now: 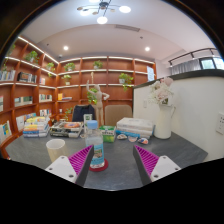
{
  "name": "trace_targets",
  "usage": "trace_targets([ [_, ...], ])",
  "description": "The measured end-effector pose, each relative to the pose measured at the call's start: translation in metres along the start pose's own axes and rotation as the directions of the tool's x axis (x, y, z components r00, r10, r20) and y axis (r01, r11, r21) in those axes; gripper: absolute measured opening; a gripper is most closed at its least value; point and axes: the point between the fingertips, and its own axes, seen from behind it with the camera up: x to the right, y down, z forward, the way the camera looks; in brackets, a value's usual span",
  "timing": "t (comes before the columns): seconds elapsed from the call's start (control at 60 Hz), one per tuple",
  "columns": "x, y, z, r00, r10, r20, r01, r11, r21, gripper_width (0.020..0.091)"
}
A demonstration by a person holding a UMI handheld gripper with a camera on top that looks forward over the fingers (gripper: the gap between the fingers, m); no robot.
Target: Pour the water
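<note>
The hand-held gripper [104, 163] is seen spread, nothing pinched. An upright bottle [98, 152] is found between its fingers, nearer the left pad, long axis vertical. A cup [56, 149] is placed left of the bottle on the surface [120, 178].

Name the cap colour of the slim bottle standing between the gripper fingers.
Red, on the slim clear bottle; gripper view shows it.

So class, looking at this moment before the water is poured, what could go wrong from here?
The bottle stands between the open gripper fingers without being pressed, so a careless close might knock it over. The paper cup sits off to the side, so water could miss it. Books lie just beyond and might get wet.
</note>
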Motion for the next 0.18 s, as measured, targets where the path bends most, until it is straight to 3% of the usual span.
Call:
trace_targets([
  [0.183, -0.006, -0.016, -0.01, 1.0, -0.021, 0.013, 0.021, 0.998, 0.053, 0.0791],
])
